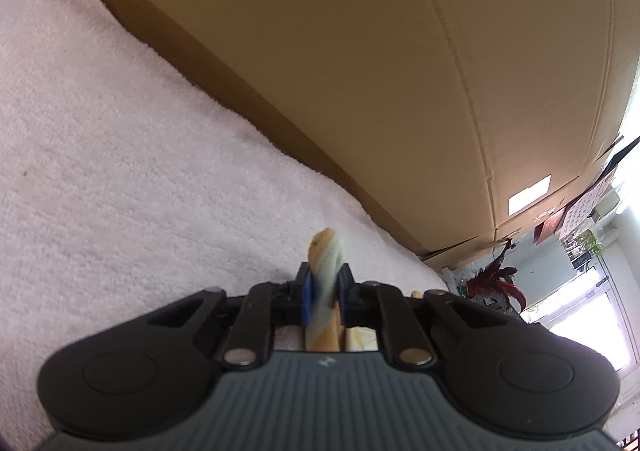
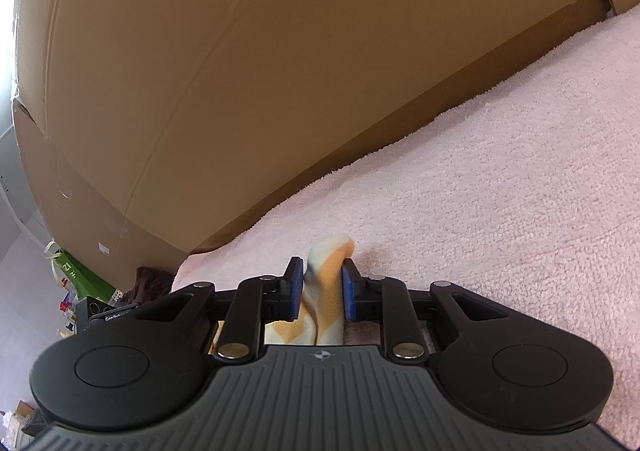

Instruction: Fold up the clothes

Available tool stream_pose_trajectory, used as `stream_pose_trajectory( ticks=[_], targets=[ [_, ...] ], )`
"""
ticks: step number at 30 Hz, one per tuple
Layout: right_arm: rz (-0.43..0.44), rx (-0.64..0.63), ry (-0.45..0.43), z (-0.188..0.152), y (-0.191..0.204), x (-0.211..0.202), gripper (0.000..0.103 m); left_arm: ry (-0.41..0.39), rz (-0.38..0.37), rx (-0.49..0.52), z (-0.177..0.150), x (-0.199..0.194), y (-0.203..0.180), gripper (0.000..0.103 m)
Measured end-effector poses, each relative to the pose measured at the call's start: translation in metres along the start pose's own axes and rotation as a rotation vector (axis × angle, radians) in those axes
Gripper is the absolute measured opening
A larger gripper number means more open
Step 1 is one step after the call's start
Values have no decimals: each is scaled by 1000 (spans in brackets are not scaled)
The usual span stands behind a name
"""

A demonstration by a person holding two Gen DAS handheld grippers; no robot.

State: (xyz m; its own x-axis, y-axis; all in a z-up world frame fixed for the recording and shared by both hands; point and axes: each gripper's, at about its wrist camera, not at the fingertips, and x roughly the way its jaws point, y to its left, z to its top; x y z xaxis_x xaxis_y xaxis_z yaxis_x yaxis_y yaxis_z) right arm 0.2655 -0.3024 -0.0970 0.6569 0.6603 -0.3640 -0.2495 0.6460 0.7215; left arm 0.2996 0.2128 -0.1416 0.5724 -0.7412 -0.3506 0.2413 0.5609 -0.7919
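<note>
I had both tongs pinching the same striped garment [image 1: 326,263], an orange-and-pale knit, one gather of it in each. The left gripper [image 1: 325,283] had its blue pads pressed together on a narrow twisted ridge of the cloth, which stuck up just past the fingertips. The right gripper [image 2: 320,279] held a thicker fold of the garment [image 2: 328,271], pads squeezing it from both sides, with more of the fabric trailing back under the tool body. The garment lay low on the pink towel [image 1: 120,171] that covered the work surface, close to the near edge; how much of it was spread out behind the tools I could not see.

I judged this as the grasp stage of a fold: two points secured, nothing yet carried over. The next move called for lifting both holds together and at an even height, then sweeping them across so the cloth doubled without the thin left pinch slipping out.

The big cardboard box [image 2: 240,71] stood along the far edge of the towel [image 2: 500,171] and limited any forward sweep. Room clutter [image 2: 76,283] lay off the left corner.
</note>
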Motion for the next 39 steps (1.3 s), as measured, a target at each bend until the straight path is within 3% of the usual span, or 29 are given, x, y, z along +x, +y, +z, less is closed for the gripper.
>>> stream_pose_trajectory(
  ticks=[10,22,30,39],
  targets=[
    [-7,26,10,3,-7,-2,6,0,-2,17,-1,1,-5,7],
    [21,20,-4,2,-7,-6,7,-28,77,127,-8,3,-27,3],
    [71,-27,-43,3,2,-11,7,-92,42,80,-12,-18,-32,3],
    [196,35,-93,2,13,-31,7,-149,-50,81,-20,-52,-55,3]
  ],
)
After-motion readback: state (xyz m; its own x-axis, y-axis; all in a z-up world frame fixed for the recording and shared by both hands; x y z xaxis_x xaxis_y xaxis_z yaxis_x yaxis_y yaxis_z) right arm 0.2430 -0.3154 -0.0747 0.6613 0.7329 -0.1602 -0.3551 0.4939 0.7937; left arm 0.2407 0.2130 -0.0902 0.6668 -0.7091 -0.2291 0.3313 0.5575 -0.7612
